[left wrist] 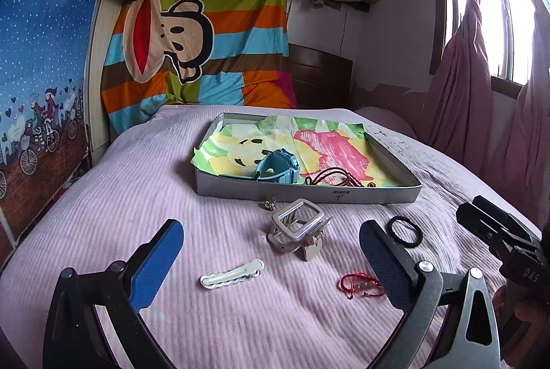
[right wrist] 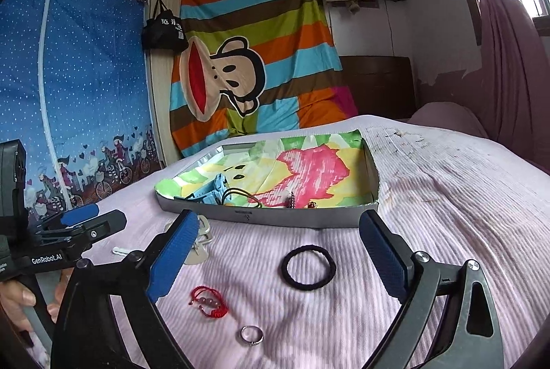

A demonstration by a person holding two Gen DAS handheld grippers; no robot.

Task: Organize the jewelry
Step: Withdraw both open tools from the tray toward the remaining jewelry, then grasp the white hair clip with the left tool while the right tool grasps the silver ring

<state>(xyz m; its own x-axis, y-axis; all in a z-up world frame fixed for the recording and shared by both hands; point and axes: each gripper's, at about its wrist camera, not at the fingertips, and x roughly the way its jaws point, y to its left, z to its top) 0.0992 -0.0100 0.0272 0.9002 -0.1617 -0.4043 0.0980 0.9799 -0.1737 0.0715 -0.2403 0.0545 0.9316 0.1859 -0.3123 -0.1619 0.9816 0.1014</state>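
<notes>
A shallow grey box point(left wrist: 309, 195) point(right wrist: 275, 217) lined with colourful paper lies on the pink bed. It holds a blue watch point(left wrist: 275, 167) point(right wrist: 209, 188) and dark cord bracelets point(left wrist: 330, 178) point(right wrist: 240, 195). On the bed lie a beige claw clip point(left wrist: 297, 229), a white hair clip point(left wrist: 232, 272), a red string bracelet point(left wrist: 361, 284) point(right wrist: 208, 300), a black hair tie point(left wrist: 405, 231) point(right wrist: 308, 267), a silver ring point(right wrist: 251, 334) and a small gold bell point(left wrist: 271, 204). My left gripper point(left wrist: 268, 266) is open and empty above the clips. My right gripper point(right wrist: 275, 262) is open and empty around the hair tie.
The bed point(left wrist: 172, 197) is covered in a pink ribbed sheet. A striped monkey blanket point(left wrist: 206, 42) hangs at the headboard. A blue wardrobe point(right wrist: 68, 94) stands on the left. Pink curtains point(left wrist: 481, 94) hang on the right by the window.
</notes>
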